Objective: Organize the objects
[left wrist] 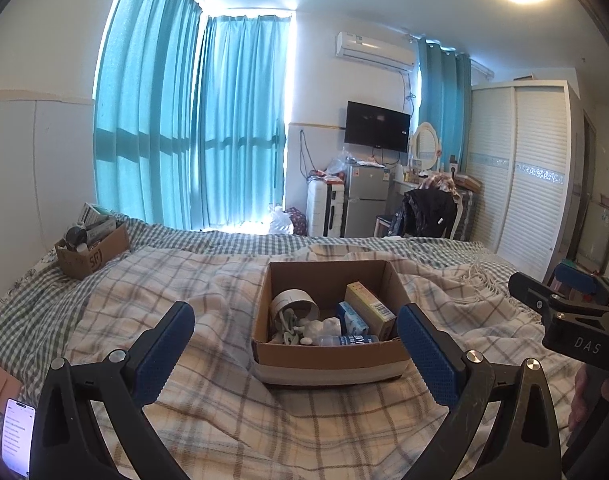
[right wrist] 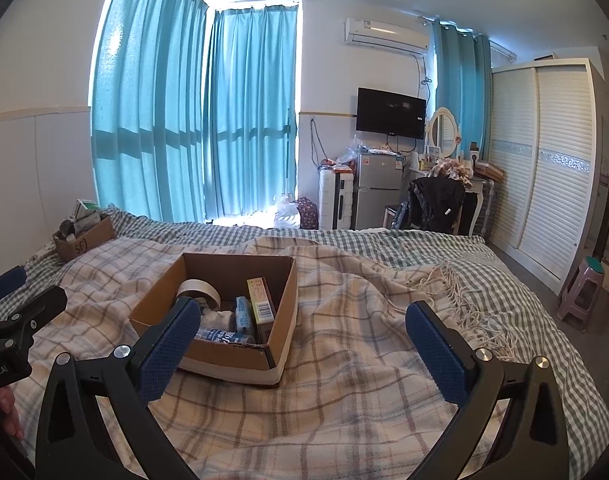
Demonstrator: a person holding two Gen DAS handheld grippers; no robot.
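Observation:
An open cardboard box (left wrist: 328, 354) sits on the plaid blanket; it also shows in the right wrist view (right wrist: 228, 354). Inside lie a tape roll (left wrist: 292, 300), a yellow carton (left wrist: 370, 306), a blue-white pack (left wrist: 352, 318), a small bottle (left wrist: 346, 340) and white bits. My left gripper (left wrist: 296, 344) is open and empty, jaws either side of the box's near end. My right gripper (right wrist: 304, 340) is open and empty, just right of the box. A second cardboard box (left wrist: 92, 250) with items stands far left on the bed.
A phone (left wrist: 18, 436) with a lit screen lies at the near left. The plaid blanket (right wrist: 344, 400) covers the bed. A wardrobe (right wrist: 544, 168), a stool (right wrist: 580, 292), a fridge (right wrist: 378, 192) and a chair stand beyond the bed.

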